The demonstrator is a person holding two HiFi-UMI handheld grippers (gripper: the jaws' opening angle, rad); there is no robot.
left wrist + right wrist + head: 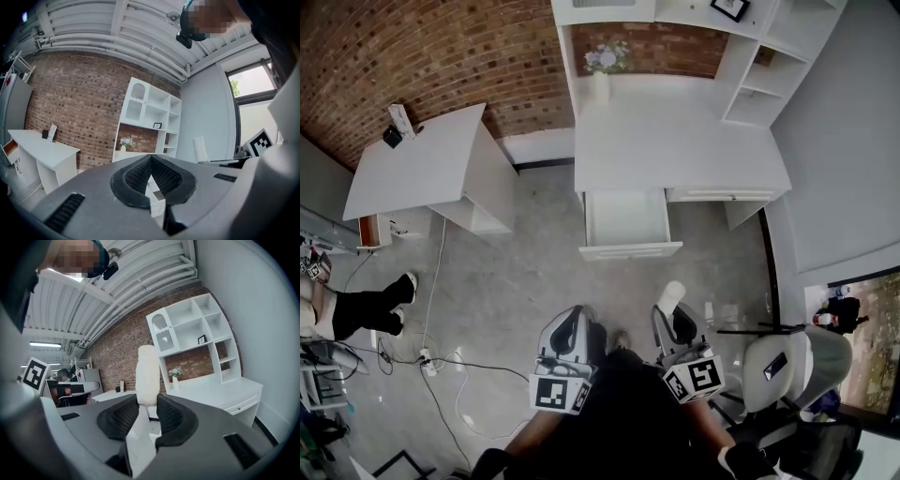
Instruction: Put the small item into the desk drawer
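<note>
The white desk (pixel 675 141) stands ahead with its left drawer (pixel 625 221) pulled open and nothing showing inside it. My right gripper (pixel 674 317) is held low, well short of the drawer, shut on a small white cylindrical item (pixel 671 294). In the right gripper view the item (pixel 146 375) stands upright, sticking out beyond the dark pads (pixel 171 417), and the desk (pixel 220 392) lies beyond it. My left gripper (pixel 578 317) hovers beside the right one. Its jaws (pixel 151 160) meet with nothing between them.
A second white desk (pixel 422 161) stands at the left against the brick wall. A person's legs (pixel 367 307) and floor cables (pixel 441 364) lie at the left. An office chair (pixel 789 364) stands at the right. A flower vase (pixel 602 67) sits on the main desk under its shelves.
</note>
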